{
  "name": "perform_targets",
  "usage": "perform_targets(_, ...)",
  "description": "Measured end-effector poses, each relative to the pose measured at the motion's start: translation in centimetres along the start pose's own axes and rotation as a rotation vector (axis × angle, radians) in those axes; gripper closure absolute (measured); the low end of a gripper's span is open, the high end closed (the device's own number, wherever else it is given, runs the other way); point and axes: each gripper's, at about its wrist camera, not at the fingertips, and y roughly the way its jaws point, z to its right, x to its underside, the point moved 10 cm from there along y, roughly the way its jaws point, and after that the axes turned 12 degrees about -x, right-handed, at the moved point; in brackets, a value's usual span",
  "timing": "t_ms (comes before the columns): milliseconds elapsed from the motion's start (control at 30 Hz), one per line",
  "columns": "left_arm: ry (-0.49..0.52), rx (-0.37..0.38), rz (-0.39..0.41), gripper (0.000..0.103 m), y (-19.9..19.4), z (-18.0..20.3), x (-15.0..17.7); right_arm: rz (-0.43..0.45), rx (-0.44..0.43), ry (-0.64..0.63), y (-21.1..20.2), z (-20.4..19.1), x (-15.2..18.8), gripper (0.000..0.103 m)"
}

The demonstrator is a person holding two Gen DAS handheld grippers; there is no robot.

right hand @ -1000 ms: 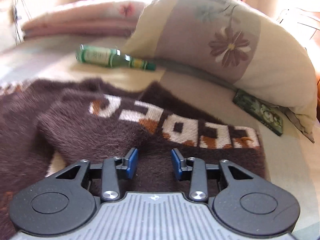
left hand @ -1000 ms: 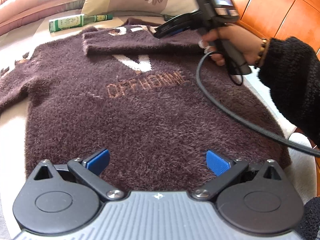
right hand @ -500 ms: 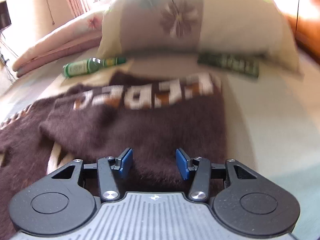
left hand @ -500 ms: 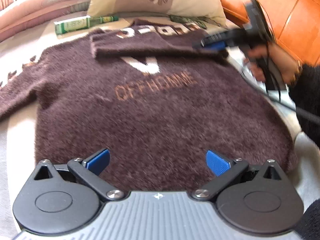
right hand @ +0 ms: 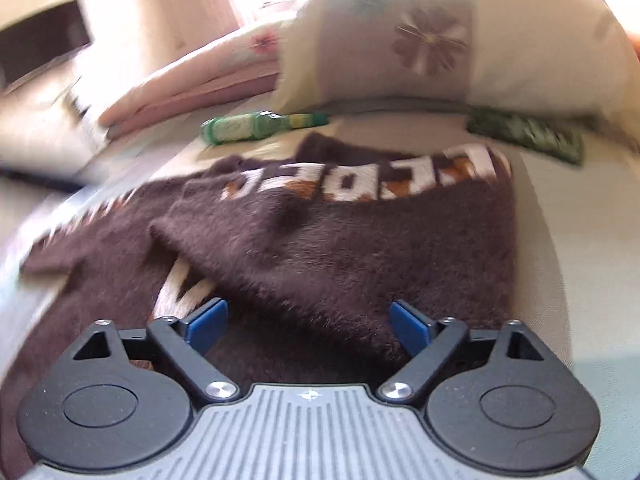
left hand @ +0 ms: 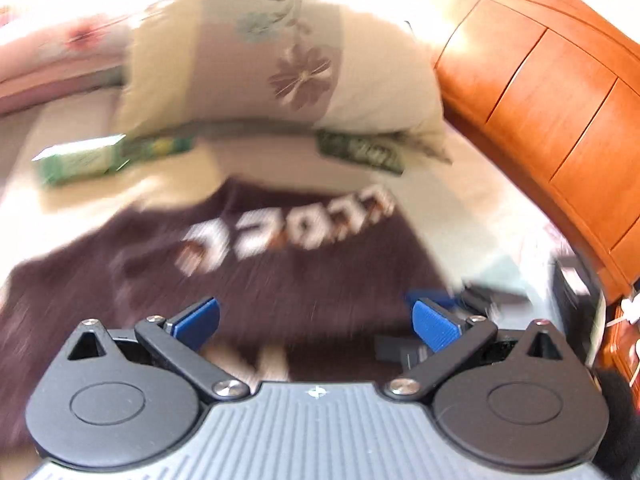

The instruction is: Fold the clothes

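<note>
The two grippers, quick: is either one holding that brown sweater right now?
Left gripper: open, holding nothing, above the sweater.
Right gripper: jaws opening, pads clear of the folded sleeve lying between them; nothing held.

the left wrist view is smeared with motion blur: the lettering on the brown sweater (left hand: 280, 272) cannot be read, and the green bottle (left hand: 104, 158) is a streak. the flat green packet (right hand: 524, 134) lies partly under the pillow (right hand: 460, 40). the sweater's lower part is cut off by both views' edges.
</note>
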Motion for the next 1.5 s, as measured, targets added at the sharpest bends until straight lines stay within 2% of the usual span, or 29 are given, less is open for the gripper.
perform_targets(33,-0.009,0.005,-0.017,0.001,1.9,0.1,-0.4,0.017,-0.016,0.006,-0.3,-0.2,-0.1,0.001)
perform_targets(133,-0.043,0.013,-0.074,0.001,7.3,0.4,-1.2,0.055,-0.056,0.019,-0.7,-0.3,-0.2,0.0)
perform_targets(233,-0.077,-0.033,-0.112,0.001,9.4,-1.0,0.0,0.084,-0.047,0.055,-0.9,0.6,-0.5,0.0)
perform_targets(333,-0.11,-0.095,-0.151,0.001,9.7,-4.1,2.9,0.12,-0.062,0.12,-1.6,1.5,-0.7,0.0)
perform_targets(433,-0.067,-0.097,-0.102,0.001,8.1,-6.1,5.3,0.165,-0.045,0.125,-2.8,2.2,-1.2,0.0)
perform_targets(500,-0.035,-0.131,-0.11,0.001,7.2,-6.6,6.1,0.194,-0.031,0.126,-3.6,2.7,-1.5,0.0)
perform_targets(633,-0.009,-0.155,-0.106,0.001,5.8,-5.8,4.2,0.223,-0.045,0.159,-4.5,3.9,-1.7,0.0)
perform_targets(733,-0.016,-0.056,-0.069,0.001,5.5,-3.1,1.3,0.205,-0.036,0.139,-4.0,3.9,-1.5,0.0)
perform_targets(833,-0.028,0.07,-0.07,0.001,6.3,0.9,-1.6,0.153,0.032,0.079,-2.9,3.5,-0.8,0.0)
perform_targets(933,-0.01,0.194,-0.103,0.001,7.5,6.0,-4.0,0.1,0.078,0.031,-1.8,3.3,0.1,0.0)
perform_targets(1100,0.009,0.315,-0.189,0.001,12.0,13.0,-5.4,0.052,0.126,0.013,-0.8,3.5,1.1,0.0)
perform_targets(1133,0.002,0.33,-0.22,0.001,13.2,14.0,-5.2,0.047,0.134,0.004,-0.8,3.4,1.2,0.0)
perform_targets(1200,-0.008,0.312,-0.279,0.001,15.9,15.0,-4.6,0.036,0.149,-0.014,-0.6,3.2,1.4,0.0)
perform_targets(1367,-0.061,0.266,-0.243,0.001,18.6,14.4,-5.4,0.03,0.142,-0.006,-0.8,3.2,1.3,0.0)
perform_targets(1500,-0.063,0.246,-0.254,0.001,17.4,14.2,-6.1,0.025,0.139,-0.006,-1.0,3.0,1.1,0.0)
